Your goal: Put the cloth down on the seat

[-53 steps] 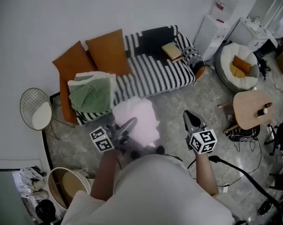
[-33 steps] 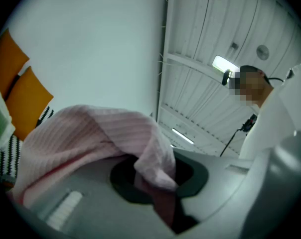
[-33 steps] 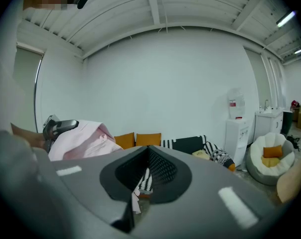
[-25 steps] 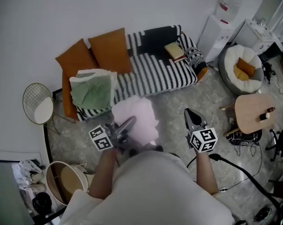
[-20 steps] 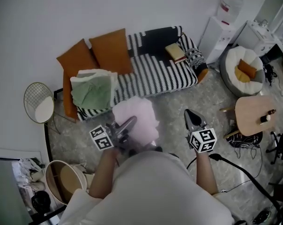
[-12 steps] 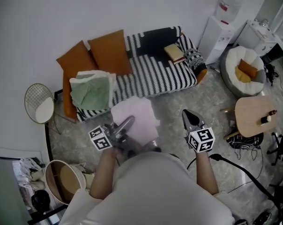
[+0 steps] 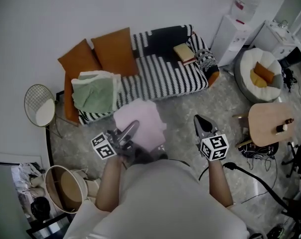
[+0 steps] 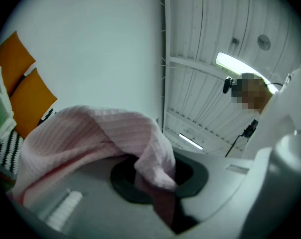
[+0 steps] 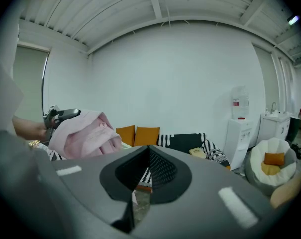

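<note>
My left gripper (image 7: 132, 127) is shut on a pink cloth (image 7: 141, 124), which hangs bunched over the floor just in front of the sofa. In the left gripper view the pink cloth (image 8: 90, 138) drapes over the jaws and a fold is pinched between them at my left gripper (image 8: 158, 183). The black-and-white striped sofa seat (image 7: 163, 78) lies just beyond. My right gripper (image 7: 198, 120) hovers to the right, shut and holding nothing. In the right gripper view, my right gripper (image 9: 147, 152) points at the sofa with the pink cloth (image 9: 83, 133) at its left.
Two orange cushions (image 7: 113, 51) and a folded green blanket (image 7: 93, 94) sit on the sofa's left, a book (image 7: 183, 53) on its right. A wire chair (image 7: 39, 109), a basket (image 7: 66, 187), a round wooden table (image 7: 270, 124) and a beanbag (image 7: 259, 69) stand around.
The left gripper and the pink cloth have drifted slightly left and toward the sofa. The right gripper has barely moved.
</note>
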The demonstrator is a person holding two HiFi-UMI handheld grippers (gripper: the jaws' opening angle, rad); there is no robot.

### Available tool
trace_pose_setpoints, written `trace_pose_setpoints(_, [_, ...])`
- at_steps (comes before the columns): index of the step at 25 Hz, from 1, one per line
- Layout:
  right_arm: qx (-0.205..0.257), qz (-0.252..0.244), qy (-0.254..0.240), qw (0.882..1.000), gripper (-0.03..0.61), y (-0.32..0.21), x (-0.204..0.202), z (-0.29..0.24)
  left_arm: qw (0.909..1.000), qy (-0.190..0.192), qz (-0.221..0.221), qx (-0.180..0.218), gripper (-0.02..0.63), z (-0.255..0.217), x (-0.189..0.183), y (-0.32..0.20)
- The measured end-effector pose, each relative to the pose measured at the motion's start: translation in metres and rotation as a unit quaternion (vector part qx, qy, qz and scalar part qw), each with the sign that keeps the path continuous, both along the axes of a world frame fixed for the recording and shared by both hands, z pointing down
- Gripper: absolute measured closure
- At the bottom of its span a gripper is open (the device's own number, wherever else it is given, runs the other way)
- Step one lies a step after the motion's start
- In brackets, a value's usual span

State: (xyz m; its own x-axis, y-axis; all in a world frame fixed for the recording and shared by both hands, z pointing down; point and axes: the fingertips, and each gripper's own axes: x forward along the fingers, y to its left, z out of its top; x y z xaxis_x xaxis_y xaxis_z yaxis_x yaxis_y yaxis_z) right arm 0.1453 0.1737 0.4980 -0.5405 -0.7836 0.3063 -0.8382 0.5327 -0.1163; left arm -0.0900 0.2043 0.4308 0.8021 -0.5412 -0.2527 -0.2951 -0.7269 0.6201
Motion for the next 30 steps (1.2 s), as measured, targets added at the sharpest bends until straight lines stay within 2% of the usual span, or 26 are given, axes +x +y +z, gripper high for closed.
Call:
trace_pose_setpoints(14, [-0.022, 0.011, 0.004, 1.0, 0.575, -0.042, -0.008, 0.019, 0.9999, 0.002, 0.008, -0.014, 0.565, 0.017, -0.011, -0.048])
trace_pose_setpoints(21, [-0.028, 0.022, 0.006, 0.999, 0.575, -0.089, -0.023, 0.02, 0.9994, 0.005, 0.028, -0.018, 0.565, 0.02, -0.022, -0.1])
trace_pose_setpoints(30, [-0.037, 0.03, 0.013, 0.999, 0.575, -0.169, -0.051, 0.019, 0.9983, 0.004, 0.053, -0.023, 0.565, 0.019, -0.042, -0.189])
